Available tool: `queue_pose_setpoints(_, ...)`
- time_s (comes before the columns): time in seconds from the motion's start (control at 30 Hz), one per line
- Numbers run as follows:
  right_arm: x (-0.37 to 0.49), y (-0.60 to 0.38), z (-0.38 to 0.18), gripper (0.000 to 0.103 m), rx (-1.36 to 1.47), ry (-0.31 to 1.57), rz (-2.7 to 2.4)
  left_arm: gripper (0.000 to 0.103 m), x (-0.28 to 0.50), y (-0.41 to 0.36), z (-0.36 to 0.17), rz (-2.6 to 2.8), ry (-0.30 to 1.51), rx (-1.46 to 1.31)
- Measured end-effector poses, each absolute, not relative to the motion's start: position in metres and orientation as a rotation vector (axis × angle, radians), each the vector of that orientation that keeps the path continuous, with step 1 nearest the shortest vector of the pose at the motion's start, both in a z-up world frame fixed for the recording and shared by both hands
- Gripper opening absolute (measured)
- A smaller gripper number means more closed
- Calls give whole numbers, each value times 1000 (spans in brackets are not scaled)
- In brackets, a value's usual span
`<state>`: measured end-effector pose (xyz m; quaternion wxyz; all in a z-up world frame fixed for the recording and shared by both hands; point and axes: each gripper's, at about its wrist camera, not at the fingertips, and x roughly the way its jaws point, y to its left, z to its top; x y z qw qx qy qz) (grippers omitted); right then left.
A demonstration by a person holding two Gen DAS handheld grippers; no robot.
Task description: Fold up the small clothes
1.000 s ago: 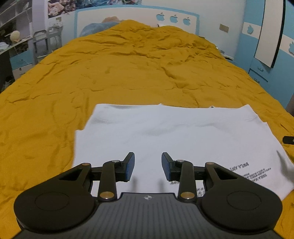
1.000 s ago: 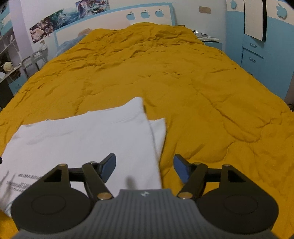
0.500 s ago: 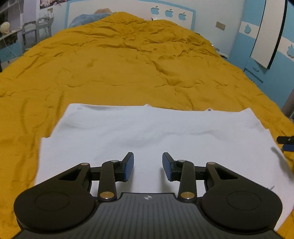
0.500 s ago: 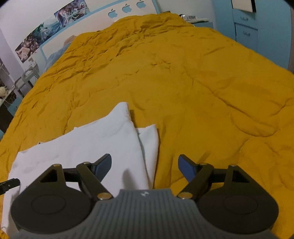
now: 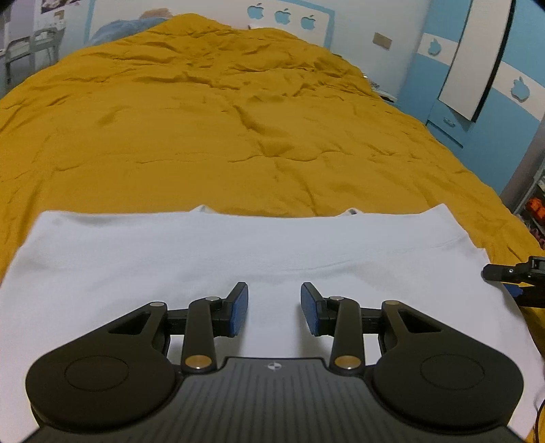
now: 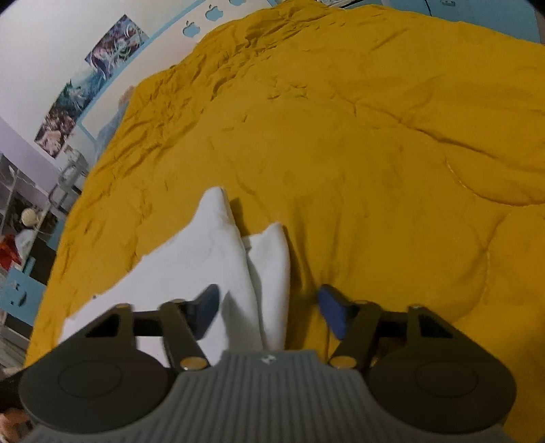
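A white garment [image 5: 238,259] lies flat on the orange bedspread [image 5: 204,136], its far edge running straight across. My left gripper [image 5: 274,310] hovers low over the garment's near part, open, with nothing between its blue pads [image 5: 238,310]. At the garment's right edge the tip of my right gripper [image 5: 511,274] shows in the left wrist view. In the right wrist view the right gripper [image 6: 269,310] is tilted and its jaws are closing. The garment's right edge [image 6: 235,259] and a tucked white flap [image 6: 272,259] run between them, and the pads stand clear of the cloth.
The orange bedspread [image 6: 374,153] stretches far ahead and to the right. A headboard with apple cut-outs [image 5: 282,17] is at the back, a blue wardrobe [image 5: 494,112] on the right. A chair [image 5: 30,44] and shelves [image 6: 24,218] stand beyond the left side.
Both grippers have come lower and closer to the white garment. The right gripper has rolled and its jaws have narrowed, with the garment's right edge now between them. The left jaws are unchanged.
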<state>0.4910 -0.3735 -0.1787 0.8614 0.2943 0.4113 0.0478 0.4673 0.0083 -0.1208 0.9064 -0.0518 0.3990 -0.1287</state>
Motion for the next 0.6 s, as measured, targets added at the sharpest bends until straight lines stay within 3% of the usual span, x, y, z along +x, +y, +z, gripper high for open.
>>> queue_pose_setpoints(0.13,498,-370,-180,16,623,842,123,40,480,-4,-125,-283,805,-95)
queue_pose_setpoints(0.3,496,-365,-174,8,605,797,145,32,500,-20,-132,-262,819,-28)
queue_pose_setpoints(0.6,488,-347,-144,5,545,740,171,30,495,-24,-126,-220,835,4)
